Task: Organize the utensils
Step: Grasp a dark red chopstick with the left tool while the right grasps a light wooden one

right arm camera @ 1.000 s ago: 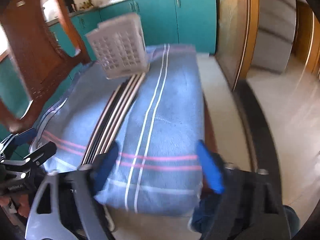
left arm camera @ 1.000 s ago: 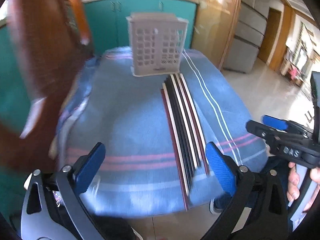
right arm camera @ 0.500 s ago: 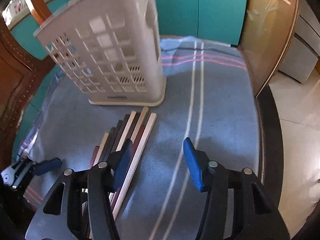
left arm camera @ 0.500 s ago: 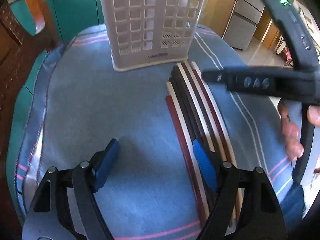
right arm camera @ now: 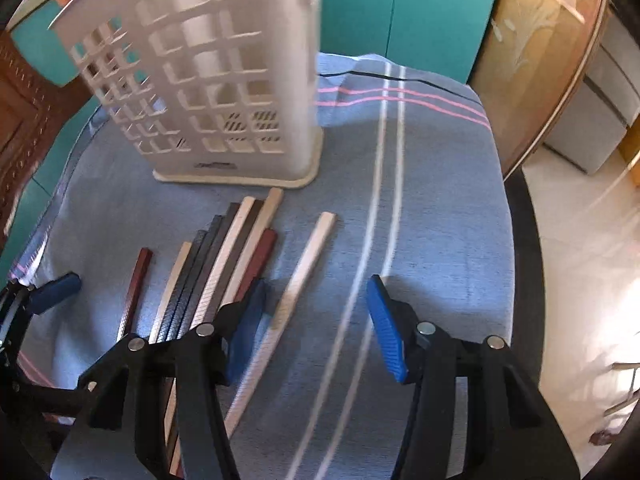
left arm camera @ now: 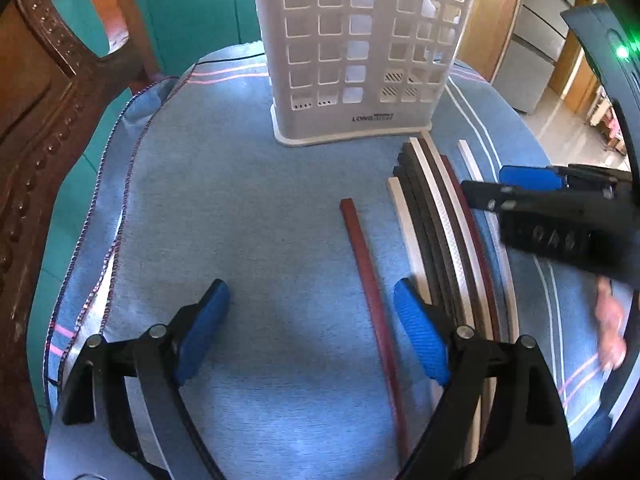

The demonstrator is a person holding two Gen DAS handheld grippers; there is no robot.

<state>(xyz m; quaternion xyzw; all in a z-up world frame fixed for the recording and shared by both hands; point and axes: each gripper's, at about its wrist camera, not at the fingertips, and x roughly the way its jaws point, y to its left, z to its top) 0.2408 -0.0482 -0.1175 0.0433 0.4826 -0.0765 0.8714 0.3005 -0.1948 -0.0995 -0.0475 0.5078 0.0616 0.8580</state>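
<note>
Both sets of jaws stand apart, gripping nothing: left gripper (left arm camera: 308,332) straddles a lone dark-red chopstick (left arm camera: 370,292), right gripper (right arm camera: 316,320), just closing, straddles a pale wooden chopstick (right arm camera: 298,280); white slotted plastic basket (right arm camera: 208,88) upright on the blue-clothed counter (left arm camera: 224,208)

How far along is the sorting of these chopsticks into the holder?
Barely started. The white basket looks empty. One dark red chopstick lies between the left hand-held gripper's open jaws, one pale chopstick between the right hand-held gripper's, ungripped. The bundle remains on the cloth.
</note>
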